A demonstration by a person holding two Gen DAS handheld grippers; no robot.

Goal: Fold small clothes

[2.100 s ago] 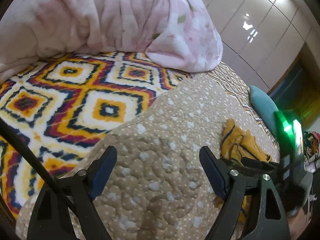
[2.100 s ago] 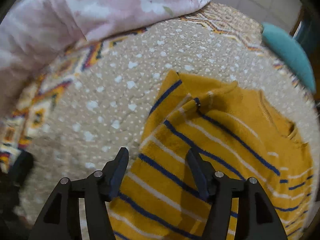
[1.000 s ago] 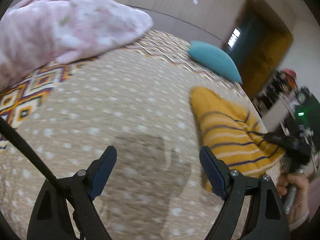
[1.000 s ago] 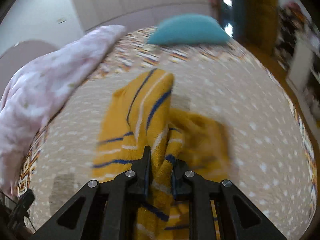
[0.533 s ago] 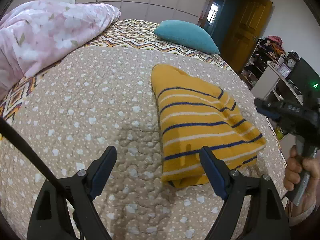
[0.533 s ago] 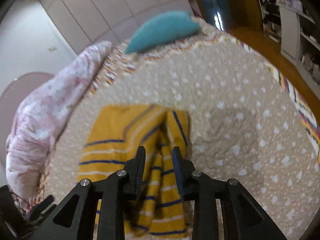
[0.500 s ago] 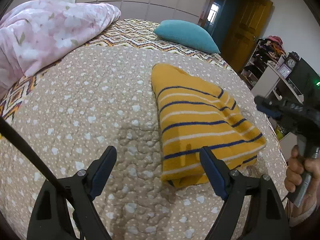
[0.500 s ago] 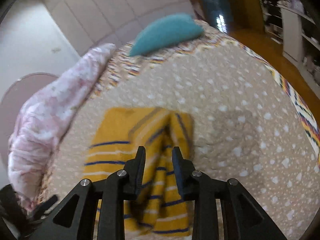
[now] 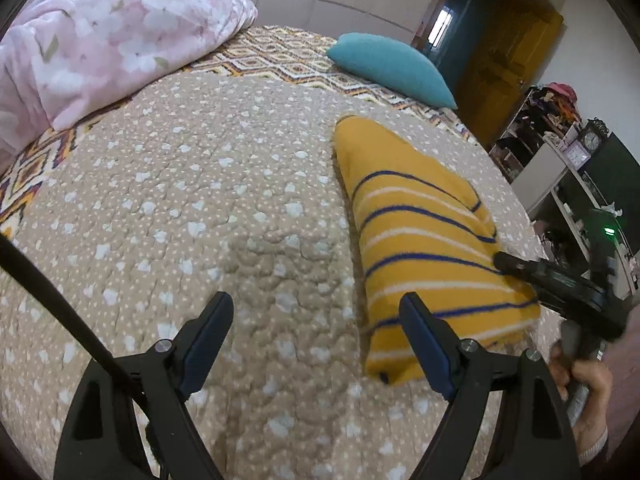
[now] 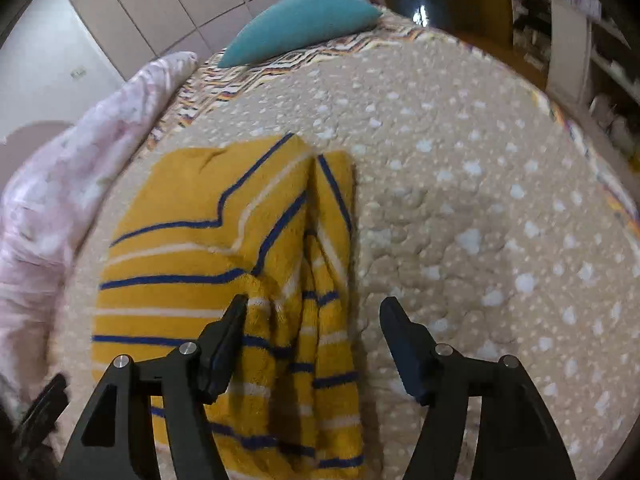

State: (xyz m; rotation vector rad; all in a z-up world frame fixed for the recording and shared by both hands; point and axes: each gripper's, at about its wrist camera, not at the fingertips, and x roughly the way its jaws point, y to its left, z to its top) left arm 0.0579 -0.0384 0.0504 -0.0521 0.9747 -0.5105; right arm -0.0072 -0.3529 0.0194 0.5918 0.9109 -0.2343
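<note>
Nearest in the right wrist view, the right gripper (image 10: 312, 328), jaws just opened and now apart, with a raised fold of the yellow striped sweater (image 10: 224, 264) lying between them but pressed by neither pad (left finger close against the fabric, right finger over bare quilt). Nearest in the left wrist view, the left gripper (image 9: 316, 332), jaws spread wide and empty, poised over the beige dotted quilt (image 9: 224, 200) just beside the sweater's near corner, its right finger overlapping that corner in the picture. At the sweater's right edge, the right gripper's dark tip (image 9: 520, 268) reaching over the fabric, gripped lower down by a hand (image 9: 588, 392). Sweater itself (image 9: 424, 240) folded into a long bundle, navy and white stripes across it, lying on the quilt. Left of the sweater and farther back, a pink floral comforter (image 9: 104, 44) heaped up. Beyond the sweater, a strip of patterned bedspread (image 9: 280, 60) and a teal pillow (image 9: 392, 68) on it. Farthest, right of the sweater, shelving (image 9: 560, 152) crowded with small items (blurred, not identifiable).
</note>
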